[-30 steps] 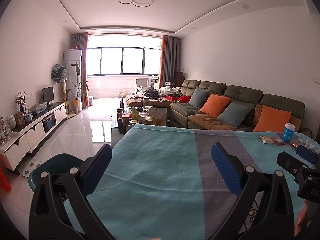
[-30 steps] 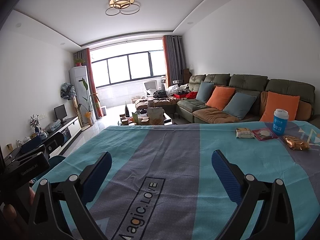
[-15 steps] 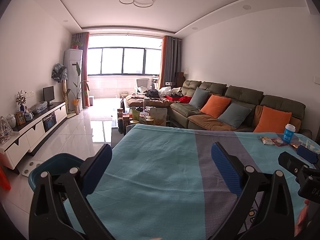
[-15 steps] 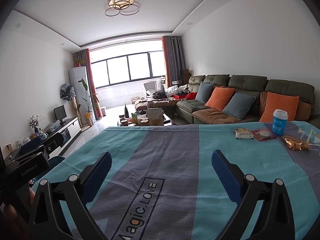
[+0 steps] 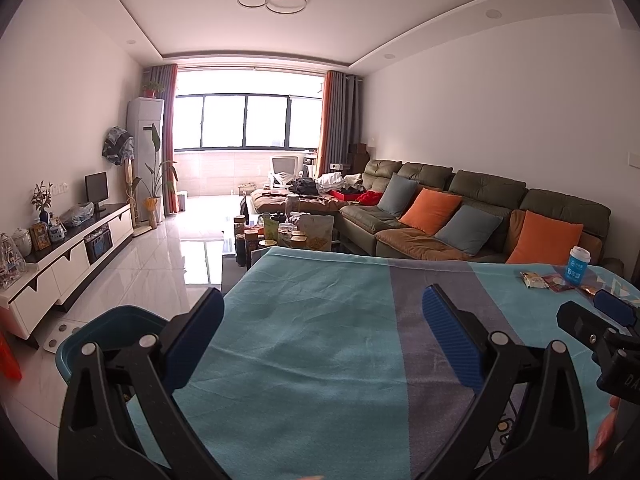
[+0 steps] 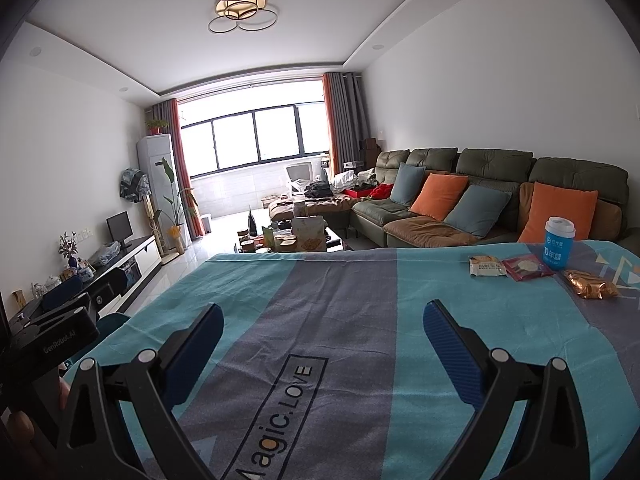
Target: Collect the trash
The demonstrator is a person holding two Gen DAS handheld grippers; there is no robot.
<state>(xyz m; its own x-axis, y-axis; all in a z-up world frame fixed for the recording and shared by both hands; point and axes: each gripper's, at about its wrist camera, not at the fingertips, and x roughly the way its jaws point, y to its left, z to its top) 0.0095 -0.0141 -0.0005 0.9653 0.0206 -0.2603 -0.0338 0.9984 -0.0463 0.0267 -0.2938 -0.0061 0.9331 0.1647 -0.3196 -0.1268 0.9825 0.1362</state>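
Note:
At the far right of the cloth-covered table (image 6: 328, 292) stands a blue paper cup (image 6: 558, 249) with a white lid. Beside it lie a pale snack packet (image 6: 487, 266), a dark red wrapper (image 6: 527, 267) and a crumpled gold wrapper (image 6: 591, 290). The left wrist view shows the cup (image 5: 577, 265) and the pale packet (image 5: 533, 280) at the table's far right. My right gripper (image 6: 322, 340) hovers open over the grey stripe, well short of the trash. My left gripper (image 5: 322, 340) is open above the table's left part. A teal bin (image 5: 108, 330) sits on the floor left of the table.
A green sofa (image 6: 496, 188) with orange and grey cushions runs behind the table's right side. A cluttered coffee table (image 5: 284, 236) stands beyond the far edge. A white TV cabinet (image 5: 68, 256) lines the left wall. Glossy floor lies between them.
Both views have crept slightly; the cup and wrappers sit a touch further right in each. Both grippers stay open and hold nothing.

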